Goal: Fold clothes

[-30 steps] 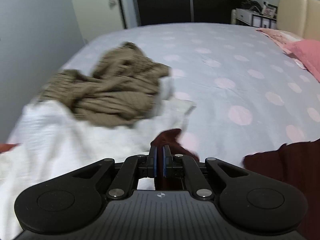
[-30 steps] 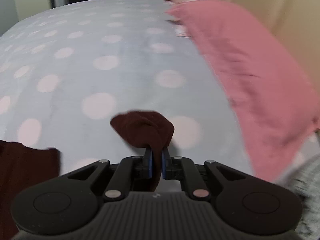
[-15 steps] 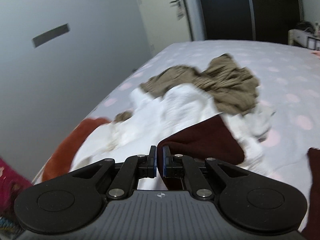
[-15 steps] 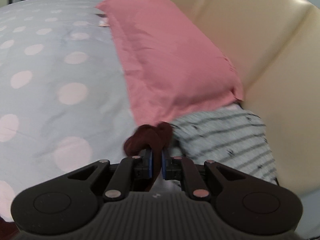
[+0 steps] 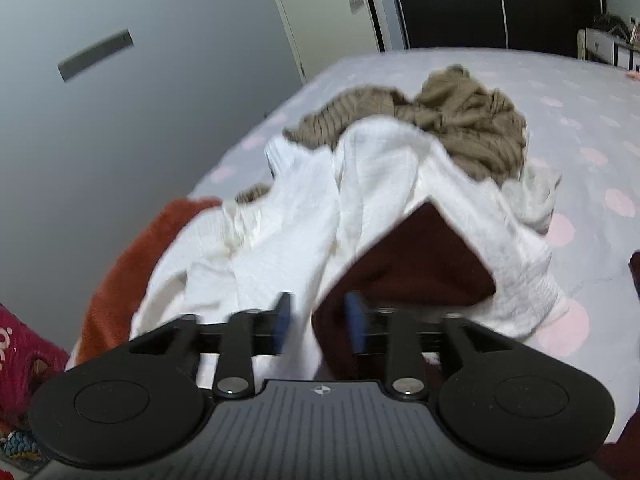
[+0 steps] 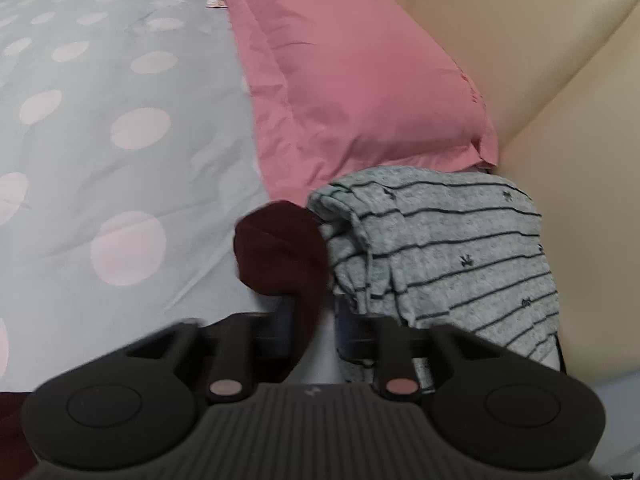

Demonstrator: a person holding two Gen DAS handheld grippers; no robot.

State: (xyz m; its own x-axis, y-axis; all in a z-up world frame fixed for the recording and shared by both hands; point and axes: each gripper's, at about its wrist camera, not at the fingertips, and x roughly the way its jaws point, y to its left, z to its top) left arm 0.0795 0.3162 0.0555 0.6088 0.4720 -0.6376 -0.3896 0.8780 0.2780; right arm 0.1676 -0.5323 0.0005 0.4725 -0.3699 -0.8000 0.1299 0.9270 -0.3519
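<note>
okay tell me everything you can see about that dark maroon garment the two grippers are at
The dark maroon garment is plain, soft, matte cloth, stretched between both grippers. In the left wrist view a flat pointed panel lies over the white garment, its edge between the opening jaws of the left gripper. In the right wrist view a bunched, rounded end sits on the dotted bedsheet, touching the folded grey striped garment, with cloth between the opening jaws of the right gripper.
</note>
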